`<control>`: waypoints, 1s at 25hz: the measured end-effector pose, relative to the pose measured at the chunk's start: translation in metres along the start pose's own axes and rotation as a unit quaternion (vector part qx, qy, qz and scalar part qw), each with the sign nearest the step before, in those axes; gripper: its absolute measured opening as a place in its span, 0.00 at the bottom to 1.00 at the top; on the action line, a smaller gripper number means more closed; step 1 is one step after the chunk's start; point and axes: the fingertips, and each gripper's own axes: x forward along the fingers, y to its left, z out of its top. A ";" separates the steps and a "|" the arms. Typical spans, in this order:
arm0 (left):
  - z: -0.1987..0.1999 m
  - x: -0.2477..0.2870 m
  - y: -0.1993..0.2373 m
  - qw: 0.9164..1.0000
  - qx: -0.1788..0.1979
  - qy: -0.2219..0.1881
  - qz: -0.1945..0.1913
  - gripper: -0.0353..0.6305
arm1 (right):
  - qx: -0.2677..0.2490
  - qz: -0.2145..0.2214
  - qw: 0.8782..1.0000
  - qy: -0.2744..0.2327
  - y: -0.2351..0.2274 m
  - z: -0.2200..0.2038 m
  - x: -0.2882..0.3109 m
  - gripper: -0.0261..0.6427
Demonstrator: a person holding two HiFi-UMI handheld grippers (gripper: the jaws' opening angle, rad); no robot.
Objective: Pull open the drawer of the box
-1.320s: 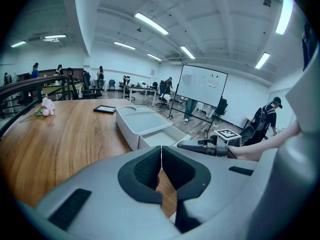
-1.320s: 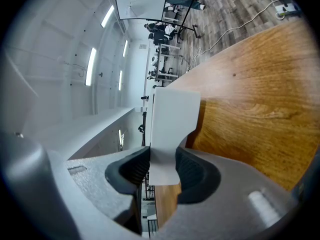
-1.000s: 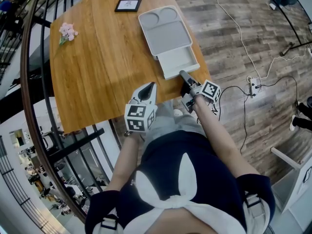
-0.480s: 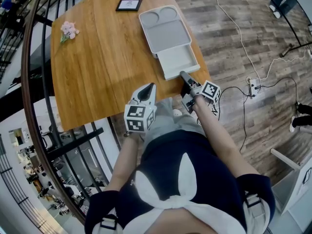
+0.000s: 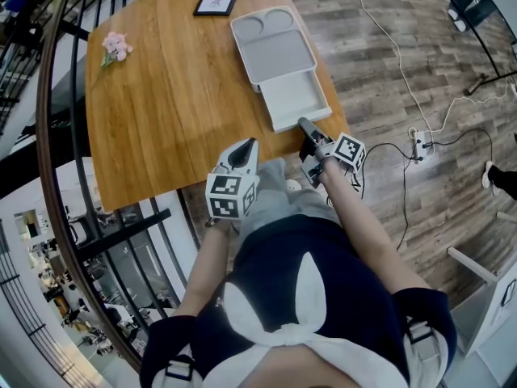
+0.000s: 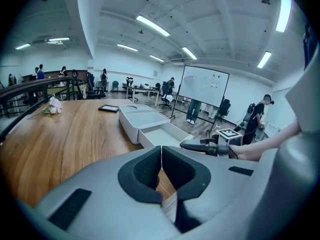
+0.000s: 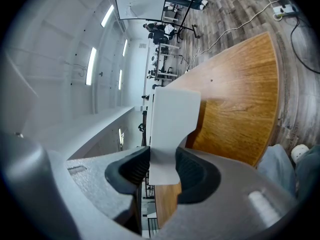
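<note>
Head view: right claw (image 5: 304, 124) on drawer (image 5: 296, 97).

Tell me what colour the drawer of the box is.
The drawer is pale grey; the head view shows it best.

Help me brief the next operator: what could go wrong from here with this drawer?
1. The drawer is already far out of the box, its front near the edge of the table. If the right gripper, jaws clamped on that front, pulls more, the drawer may come right out and drop.
2. The left gripper hangs shut, off the box, so nothing steadies it; the box could slide toward the edge.
</note>
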 end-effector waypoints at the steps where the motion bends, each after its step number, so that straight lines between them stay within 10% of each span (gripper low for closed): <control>1: -0.001 0.001 0.000 1.000 0.000 0.001 -0.001 0.09 | 0.002 -0.003 1.000 0.000 -0.001 -0.001 0.000 0.28; 25: -0.013 -0.004 -0.022 1.000 0.007 0.003 -0.014 0.09 | 0.005 0.002 1.000 0.004 -0.009 -0.012 -0.026 0.28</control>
